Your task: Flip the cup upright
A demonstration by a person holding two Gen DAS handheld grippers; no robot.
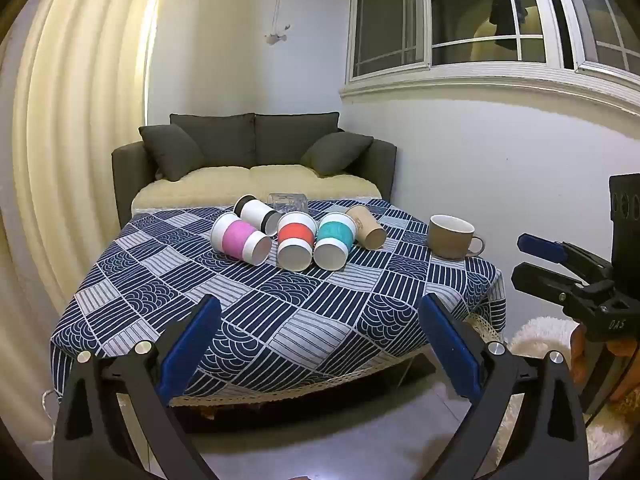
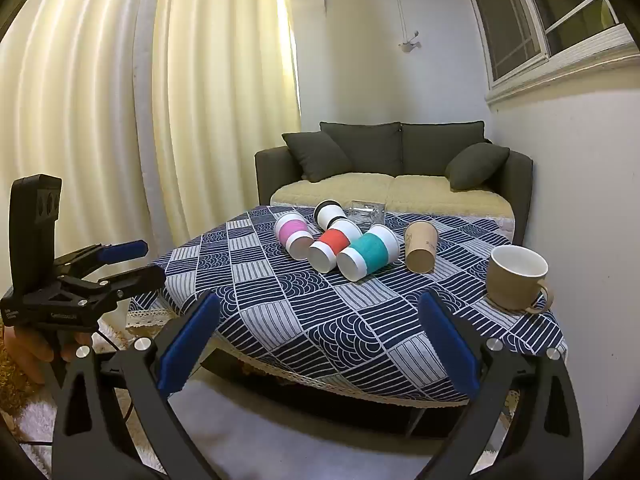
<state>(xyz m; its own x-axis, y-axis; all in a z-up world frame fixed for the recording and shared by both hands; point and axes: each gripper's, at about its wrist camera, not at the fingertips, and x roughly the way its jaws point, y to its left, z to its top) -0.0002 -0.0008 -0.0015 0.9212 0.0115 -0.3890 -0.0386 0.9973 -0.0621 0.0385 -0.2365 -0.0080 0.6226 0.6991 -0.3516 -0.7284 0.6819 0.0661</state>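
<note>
Several paper cups lie on their sides on the blue patterned tablecloth (image 1: 280, 320): a pink-sleeved cup (image 1: 240, 239), a black-banded white cup (image 1: 258, 214), a red-sleeved cup (image 1: 295, 245), a teal-sleeved cup (image 1: 333, 243) and a plain brown cup (image 1: 367, 226). They also show in the right wrist view: pink (image 2: 293, 234), red (image 2: 333, 245), teal (image 2: 368, 253), brown (image 2: 420, 246). A beige mug (image 1: 452, 237) stands upright at the right, also seen in the right wrist view (image 2: 516, 278). My left gripper (image 1: 320, 320) and right gripper (image 2: 318, 320) are open, empty, near the table's front edge.
A clear glass (image 1: 287, 201) stands behind the cups. A dark grey sofa (image 1: 256, 152) sits behind the table, curtains (image 1: 72, 140) at the left, a wall and window (image 1: 460, 20) at the right. A shaggy rug (image 1: 540, 340) lies on the floor.
</note>
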